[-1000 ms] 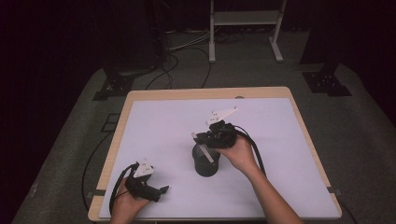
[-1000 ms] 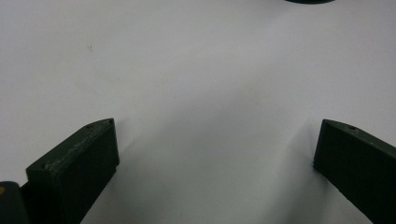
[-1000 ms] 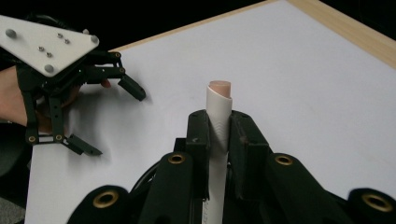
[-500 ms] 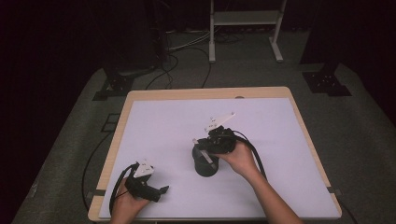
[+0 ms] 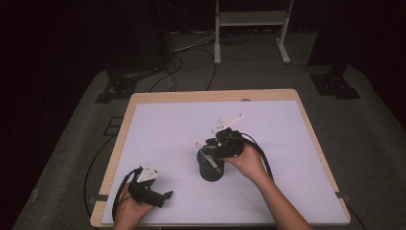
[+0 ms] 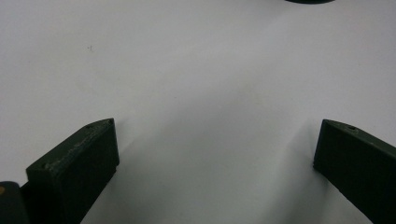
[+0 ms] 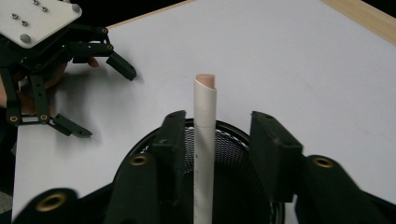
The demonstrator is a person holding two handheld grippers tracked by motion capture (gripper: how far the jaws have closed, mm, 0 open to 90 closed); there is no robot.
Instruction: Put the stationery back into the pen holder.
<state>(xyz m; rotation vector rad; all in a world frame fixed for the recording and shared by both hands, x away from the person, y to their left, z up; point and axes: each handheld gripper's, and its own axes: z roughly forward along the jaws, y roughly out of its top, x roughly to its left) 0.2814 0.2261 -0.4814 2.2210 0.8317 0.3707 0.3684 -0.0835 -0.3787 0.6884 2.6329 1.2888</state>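
Note:
A black mesh cup stands upright near the middle of the white table sheet. A white stick with a pinkish tip stands in it, leaning out over the rim. My right gripper hovers over the cup. Its jaws have just been opening and now stand apart on either side of the stick, with a clear gap on the right side. My left gripper rests open on the sheet at the front left, with nothing between its jaws.
The white sheet covers a wooden table with its rim showing at the back and left. The cup's base peeks in at the top of the left gripper view. Cables and stand legs lie on the floor behind the table.
The right gripper's jaws have parted from the white stick, which now stands in the cup on its own. Both hands stayed where they were.

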